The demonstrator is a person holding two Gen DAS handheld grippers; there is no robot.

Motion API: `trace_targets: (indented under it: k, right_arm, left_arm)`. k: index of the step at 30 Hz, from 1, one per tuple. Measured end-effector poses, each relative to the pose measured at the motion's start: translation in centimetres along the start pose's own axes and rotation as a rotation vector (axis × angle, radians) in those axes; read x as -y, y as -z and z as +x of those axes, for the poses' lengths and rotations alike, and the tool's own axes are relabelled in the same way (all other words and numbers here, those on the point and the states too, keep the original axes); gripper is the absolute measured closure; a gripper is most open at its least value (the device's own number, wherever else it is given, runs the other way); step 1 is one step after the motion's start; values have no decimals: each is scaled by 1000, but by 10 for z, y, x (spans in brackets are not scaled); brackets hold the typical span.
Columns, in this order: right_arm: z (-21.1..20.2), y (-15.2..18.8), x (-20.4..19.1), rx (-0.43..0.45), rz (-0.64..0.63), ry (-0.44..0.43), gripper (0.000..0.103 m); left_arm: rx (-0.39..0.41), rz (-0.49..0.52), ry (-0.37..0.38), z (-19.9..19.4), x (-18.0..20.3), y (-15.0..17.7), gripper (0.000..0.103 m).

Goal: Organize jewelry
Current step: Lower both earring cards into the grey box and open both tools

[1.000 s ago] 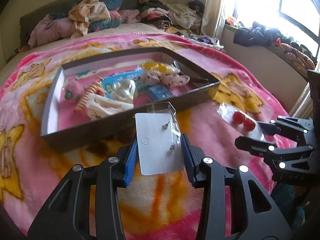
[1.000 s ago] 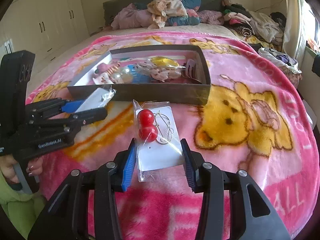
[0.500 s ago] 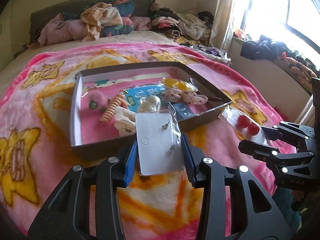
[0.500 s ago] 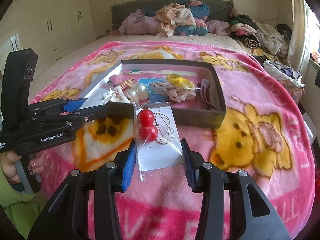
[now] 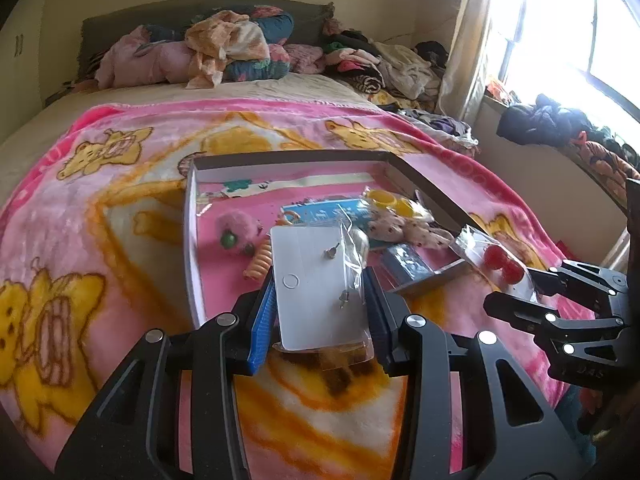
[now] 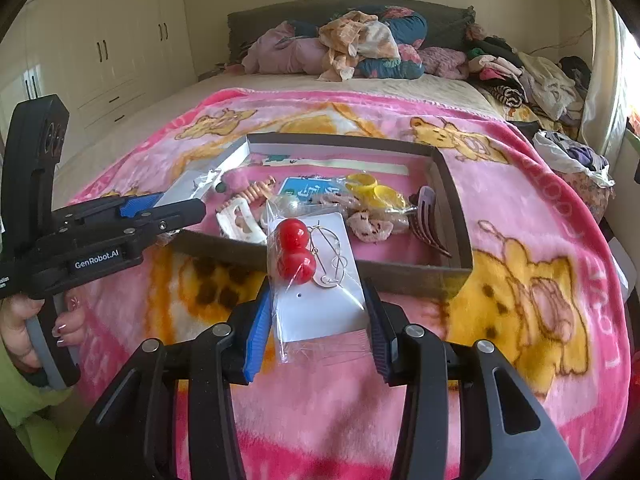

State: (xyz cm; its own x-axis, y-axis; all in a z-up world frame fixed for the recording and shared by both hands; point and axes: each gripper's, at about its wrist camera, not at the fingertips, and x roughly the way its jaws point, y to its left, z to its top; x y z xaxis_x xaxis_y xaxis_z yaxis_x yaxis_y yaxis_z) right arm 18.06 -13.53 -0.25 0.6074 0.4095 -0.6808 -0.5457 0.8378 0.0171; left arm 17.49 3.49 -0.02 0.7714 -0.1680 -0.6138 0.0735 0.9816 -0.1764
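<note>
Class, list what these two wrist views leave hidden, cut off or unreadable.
- Left wrist view: the front of the stud earring card faces away; only its back shows.
- Left wrist view: the tray's near wall, behind that card and the left gripper.
- Right wrist view: print on the blue packet, too small.
- Right wrist view: the person, cut by the left edge; one hand shows.

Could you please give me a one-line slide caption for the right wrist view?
Right gripper holds a bagged earring card with red beads over the box of jewelry on the bed.

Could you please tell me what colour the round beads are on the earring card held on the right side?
The beads are bright red, clearest in the right wrist view.
</note>
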Motion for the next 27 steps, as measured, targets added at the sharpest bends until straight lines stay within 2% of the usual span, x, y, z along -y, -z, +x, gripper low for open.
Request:
trace_targets:
  k: [12, 27]
  right_arm:
    - [17, -21, 16, 9, 12, 33, 62]
    - [43, -41, 54, 10, 82, 93, 62]
  left_arm:
    - [19, -11, -10, 16, -7, -18, 71]
    - [-13, 12, -3, 47, 3, -27, 71]
